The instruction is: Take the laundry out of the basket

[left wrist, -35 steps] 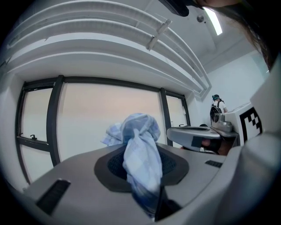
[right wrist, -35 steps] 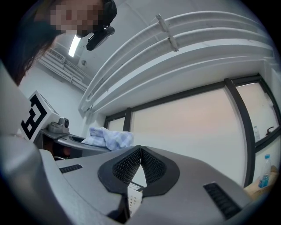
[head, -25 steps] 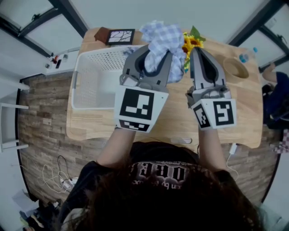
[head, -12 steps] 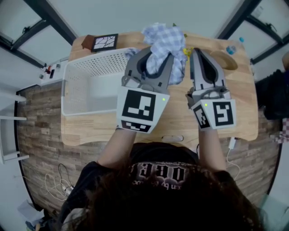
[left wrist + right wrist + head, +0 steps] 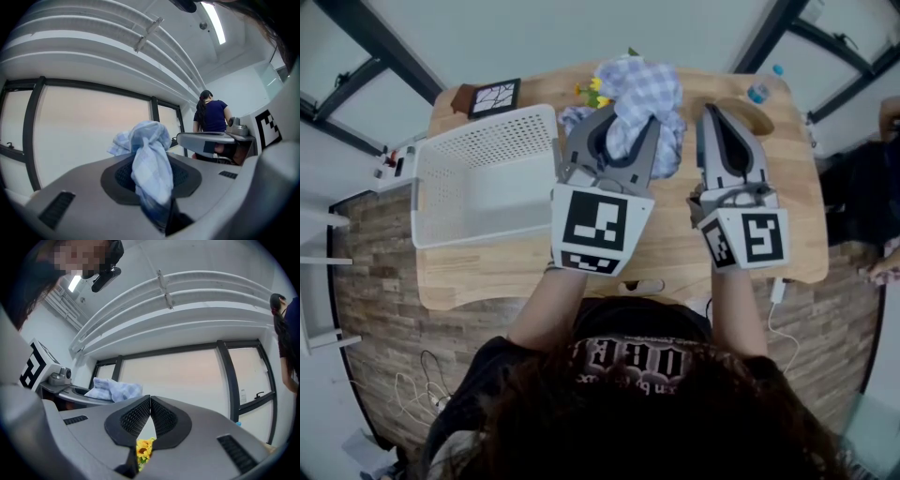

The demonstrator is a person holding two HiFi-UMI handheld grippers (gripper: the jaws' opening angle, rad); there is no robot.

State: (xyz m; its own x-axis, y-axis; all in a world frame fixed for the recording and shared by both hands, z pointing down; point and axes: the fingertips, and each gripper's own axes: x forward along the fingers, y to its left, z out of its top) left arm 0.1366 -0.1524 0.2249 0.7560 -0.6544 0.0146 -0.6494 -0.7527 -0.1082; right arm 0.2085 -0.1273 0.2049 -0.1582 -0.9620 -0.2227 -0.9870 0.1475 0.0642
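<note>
The left gripper (image 5: 627,120) was clamped on a light blue and white checked cloth (image 5: 648,90). In the left gripper view the cloth (image 5: 149,161) stood pinched between the two dark pads, its upper part bunched above the jaws and its lower end going down into the narrow gap. In the head view the cloth was in the air above the far part of the wooden table (image 5: 673,255), outside the white basket (image 5: 484,142) and to the right of it. The basket stood on the left half of the table, with its perforated walls visible.

The right gripper (image 5: 713,112) was beside the left one, just to the right of the cloth and apart from it. Its jaws were together at the tips and held nothing; in the right gripper view only yellow sunflowers (image 5: 145,448) showed through the small opening below the closed tips, behind the gripper.

In the head view the sunflowers (image 5: 592,90) lay at the far edge of the table, and a small dark picture frame (image 5: 492,97) lay at the far left corner. A person in a dark blue top (image 5: 213,117) stood in the background of the left gripper view.
</note>
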